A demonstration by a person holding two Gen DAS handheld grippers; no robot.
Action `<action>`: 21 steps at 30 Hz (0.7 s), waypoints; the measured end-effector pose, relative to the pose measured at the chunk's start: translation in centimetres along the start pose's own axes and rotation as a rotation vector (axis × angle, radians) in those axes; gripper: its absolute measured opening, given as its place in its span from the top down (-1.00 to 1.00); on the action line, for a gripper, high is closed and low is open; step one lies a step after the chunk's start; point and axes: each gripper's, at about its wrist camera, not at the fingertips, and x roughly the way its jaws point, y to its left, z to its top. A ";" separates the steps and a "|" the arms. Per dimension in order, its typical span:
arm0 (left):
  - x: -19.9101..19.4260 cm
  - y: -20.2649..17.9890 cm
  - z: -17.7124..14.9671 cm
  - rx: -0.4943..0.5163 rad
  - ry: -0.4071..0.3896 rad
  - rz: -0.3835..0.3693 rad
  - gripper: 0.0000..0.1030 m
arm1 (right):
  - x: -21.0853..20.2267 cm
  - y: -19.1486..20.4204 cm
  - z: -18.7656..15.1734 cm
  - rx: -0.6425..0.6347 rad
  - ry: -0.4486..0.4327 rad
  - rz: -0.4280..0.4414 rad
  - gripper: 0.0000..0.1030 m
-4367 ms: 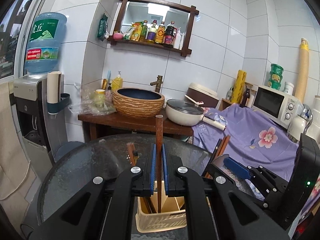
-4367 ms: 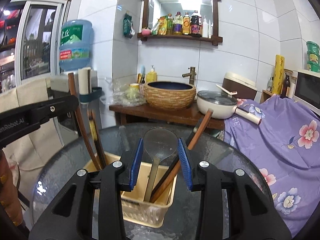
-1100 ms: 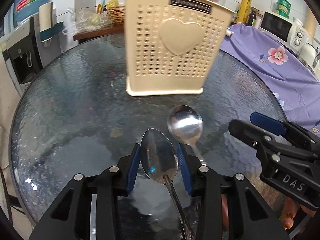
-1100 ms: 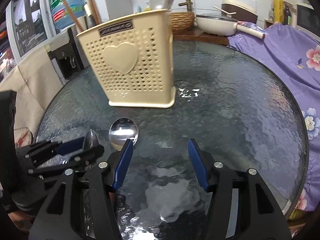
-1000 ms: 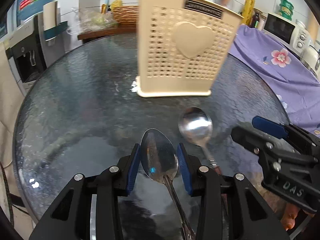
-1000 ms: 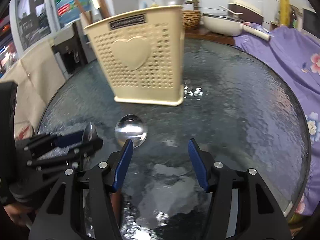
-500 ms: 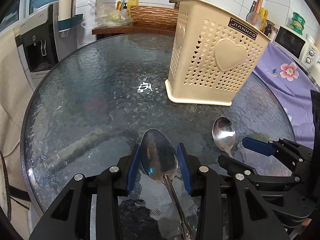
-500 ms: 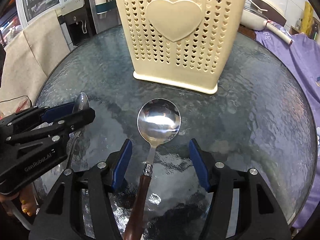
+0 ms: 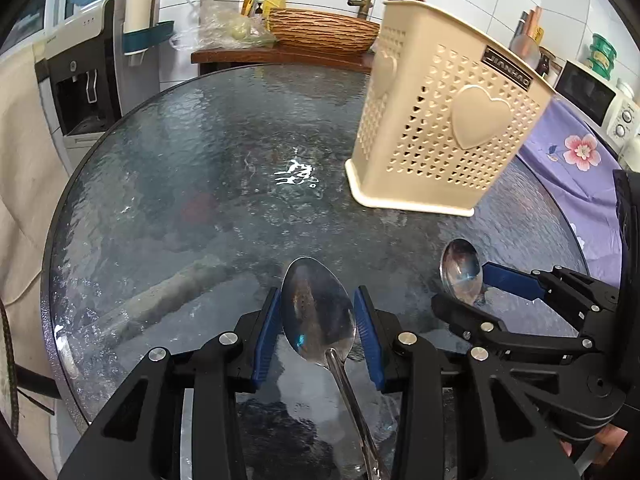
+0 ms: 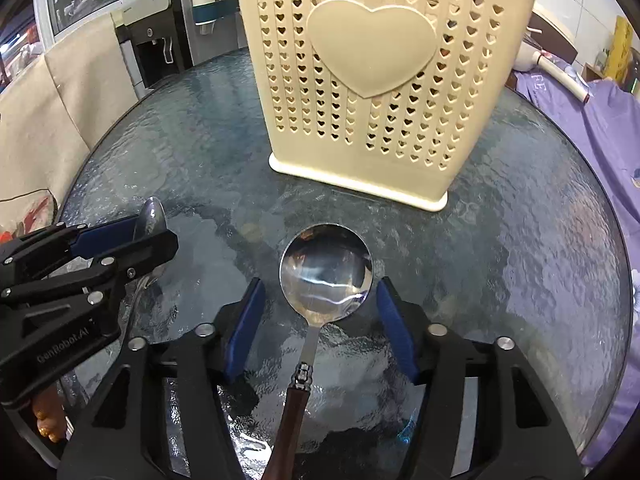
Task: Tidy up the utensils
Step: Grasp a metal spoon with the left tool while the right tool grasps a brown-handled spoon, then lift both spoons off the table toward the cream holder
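Observation:
A cream perforated utensil holder [image 10: 372,80] with a heart on its side stands on the round glass table [image 10: 540,240], with several utensil handles rising from it [image 9: 448,120]. My left gripper [image 9: 317,292] is shut on the bowl of an all-metal spoon [image 9: 316,320], held just above the glass; it appears at the left of the right wrist view [image 10: 152,236]. A round spoon [image 10: 326,272] with a brown handle lies on the glass in front of the holder. My right gripper [image 10: 320,283] straddles its bowl, jaws closing, with gaps still showing on both sides [image 9: 460,288].
A water dispenser [image 9: 88,80] stands beyond the table's left rim. Behind the table is a wooden counter with a woven basin [image 9: 320,30]. A purple flowered cloth [image 9: 576,152] and a microwave [image 9: 592,96] lie to the right. Beige fabric [image 10: 60,92] hangs at the left.
My right gripper slid left over the brown-handled spoon, so its bowl now sits between the narrowing jaws. My left gripper drifted left with the metal spoon still in it.

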 end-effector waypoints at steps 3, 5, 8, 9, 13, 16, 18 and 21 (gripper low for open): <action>-0.2 0.4 0.2 -0.008 -0.004 0.000 0.29 | 0.0 0.0 0.1 -0.003 -0.003 0.004 0.09; -0.3 0.4 0.2 -0.009 -0.008 -0.003 0.29 | 0.1 0.0 0.0 -0.002 -0.007 0.008 0.09; -0.5 0.2 0.3 -0.005 -0.014 -0.005 0.29 | -0.1 -0.4 -0.3 0.008 -0.013 0.026 0.10; -0.5 0.1 0.3 -0.002 -0.015 -0.007 0.29 | -0.3 -0.5 -0.4 0.010 -0.017 0.030 0.10; -1.1 -0.4 0.4 0.007 -0.029 -0.015 0.29 | -1.6 -1.3 -0.8 0.023 -0.043 0.034 0.10; -1.7 -0.5 0.8 0.011 -0.043 -0.022 0.29 | -2.8 -1.8 -0.8 0.037 -0.069 0.044 0.10; -2.2 -0.7 1.0 0.016 -0.055 -0.029 0.29 | -3.9 -2.1 -0.8 0.044 -0.089 0.052 0.10; -3.1 -1.0 1.4 0.027 -0.079 -0.036 0.29 | -5.4 -2.6 -0.8 0.050 -0.117 0.057 0.10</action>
